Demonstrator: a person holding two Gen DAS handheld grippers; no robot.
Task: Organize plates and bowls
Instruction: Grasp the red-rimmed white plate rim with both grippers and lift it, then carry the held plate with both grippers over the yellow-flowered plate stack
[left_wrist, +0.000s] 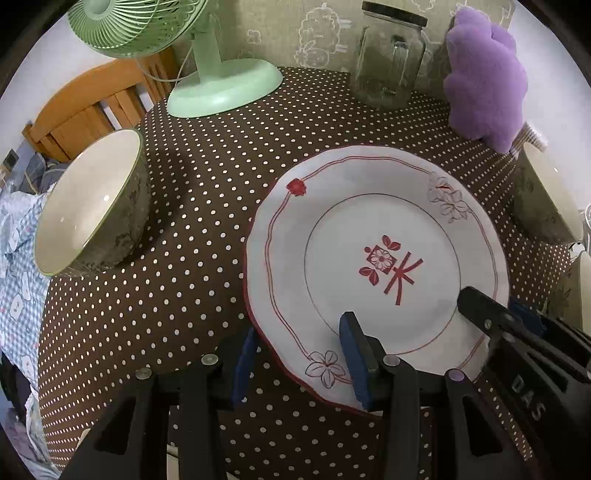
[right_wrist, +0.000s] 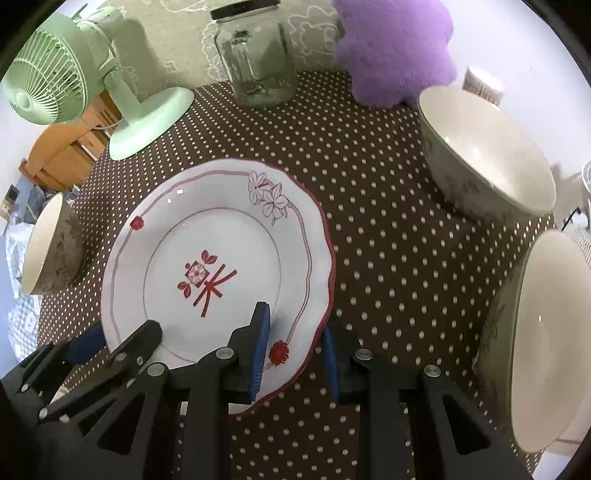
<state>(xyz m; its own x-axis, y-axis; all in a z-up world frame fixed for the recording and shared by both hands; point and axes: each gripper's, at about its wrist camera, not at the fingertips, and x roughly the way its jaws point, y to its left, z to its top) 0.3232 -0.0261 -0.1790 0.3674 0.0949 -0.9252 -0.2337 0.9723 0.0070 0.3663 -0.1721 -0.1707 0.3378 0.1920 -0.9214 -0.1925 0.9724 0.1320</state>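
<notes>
White plate (left_wrist: 376, 254) sits on the table (left_wrist: 207, 206), both grippers' fingers pinching its near rim. Three bowls stand apart, not stacked yet.

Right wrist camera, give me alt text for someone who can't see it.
Both grippers straddle the near rim of a white plate with red flower decoration on a brown polka-dot tablecloth. Three cream bowls surround it; a green fan, glass jar and purple plush stand behind.
</notes>
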